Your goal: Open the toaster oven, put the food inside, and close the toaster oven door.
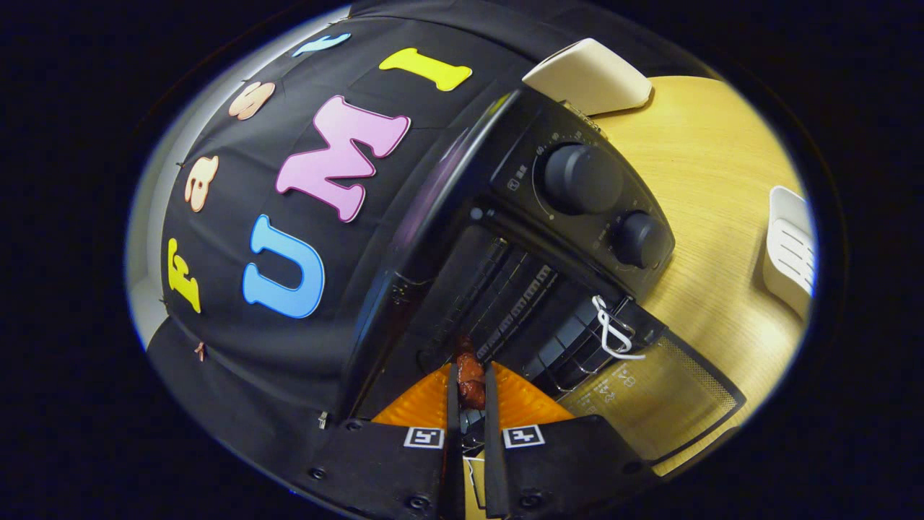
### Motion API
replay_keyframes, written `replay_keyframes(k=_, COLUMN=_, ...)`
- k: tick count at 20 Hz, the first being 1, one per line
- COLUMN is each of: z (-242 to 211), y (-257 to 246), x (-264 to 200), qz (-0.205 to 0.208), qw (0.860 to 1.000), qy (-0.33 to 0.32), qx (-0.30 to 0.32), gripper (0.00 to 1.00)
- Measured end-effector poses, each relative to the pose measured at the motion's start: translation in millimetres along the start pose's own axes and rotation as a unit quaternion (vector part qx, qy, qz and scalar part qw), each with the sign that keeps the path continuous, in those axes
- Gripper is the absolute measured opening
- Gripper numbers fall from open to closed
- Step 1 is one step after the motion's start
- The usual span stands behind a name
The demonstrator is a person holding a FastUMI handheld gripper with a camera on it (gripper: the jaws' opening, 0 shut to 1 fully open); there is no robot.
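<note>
The black toaster oven (505,166) stands on the wooden table with its glass door (650,404) folded down flat. Inside the dark cavity I see the wire rack (505,303). My gripper (471,393) sits at the mouth of the oven, its orange fingers (422,404) close together. Between the fingertips is a reddish-brown piece of food (471,379), pinched from both sides and held just at the front of the rack. A white wire clip (612,331) hangs at the door's hinge side.
Two black knobs (581,177) sit on the oven's control panel beside the cavity. A cream-white object (588,76) lies on the table (707,180) behind the oven, and a white slotted object (790,249) lies further out on it.
</note>
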State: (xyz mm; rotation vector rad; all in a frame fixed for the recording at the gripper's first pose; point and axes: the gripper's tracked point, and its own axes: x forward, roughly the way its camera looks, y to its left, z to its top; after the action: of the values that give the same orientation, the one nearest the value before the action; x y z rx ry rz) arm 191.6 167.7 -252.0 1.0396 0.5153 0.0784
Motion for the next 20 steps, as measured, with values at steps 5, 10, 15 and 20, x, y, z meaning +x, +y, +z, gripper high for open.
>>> replay_keyframes(k=5, z=-12.0, y=-0.2, x=16.7, qz=-0.002, qw=1.000, qy=-0.008, qx=-0.026, gripper=0.16)
replay_keyframes(k=10, z=-2.8, y=-5.3, x=7.2, qz=-0.018, qw=0.994, qy=-0.024, qx=-0.107, gripper=0.41)
replay_keyframes(k=15, z=-0.1, y=-1.5, x=-9.0, qz=-0.018, qw=0.986, qy=-0.022, qx=-0.166, gripper=0.98)
replay_keyframes(k=20, z=-24.8, y=-8.9, x=-45.7, qz=-0.032, qw=0.974, qy=0.036, qx=-0.222, gripper=0.98)
